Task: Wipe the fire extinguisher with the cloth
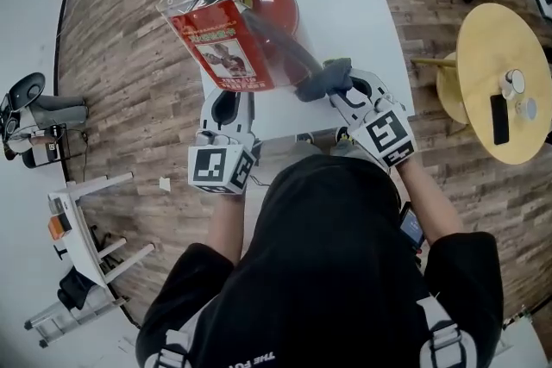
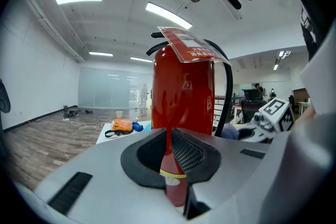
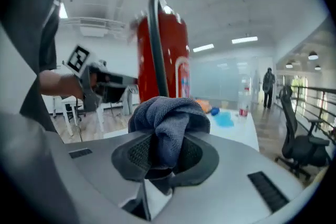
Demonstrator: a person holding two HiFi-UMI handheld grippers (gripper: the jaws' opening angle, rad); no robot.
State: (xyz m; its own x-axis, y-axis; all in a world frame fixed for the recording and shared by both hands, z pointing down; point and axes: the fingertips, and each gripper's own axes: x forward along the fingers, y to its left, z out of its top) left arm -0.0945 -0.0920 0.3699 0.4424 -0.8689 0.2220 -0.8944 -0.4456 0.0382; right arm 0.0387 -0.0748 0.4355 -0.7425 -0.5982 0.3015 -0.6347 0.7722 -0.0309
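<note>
Head view shows the fire extinguisher (image 1: 259, 21) upright on the tabletop (image 1: 354, 13), just ahead and left of the cloth (image 1: 326, 79) clamped in the right tool (image 1: 345, 90). The left tool (image 1: 226, 108), jaws nearly together and empty, sits at its foot, so the right looks better placed to wipe along the tall body.

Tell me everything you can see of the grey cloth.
The dark grey-blue cloth looks like soft ribbed microfibre. It is bunched into a thick wad, one fold pinched between the right gripper's tongs, the rest bulging over them. It is held off the white table, close by the black hose of the upright red fire extinguisher; actual contact cannot be told.
</note>
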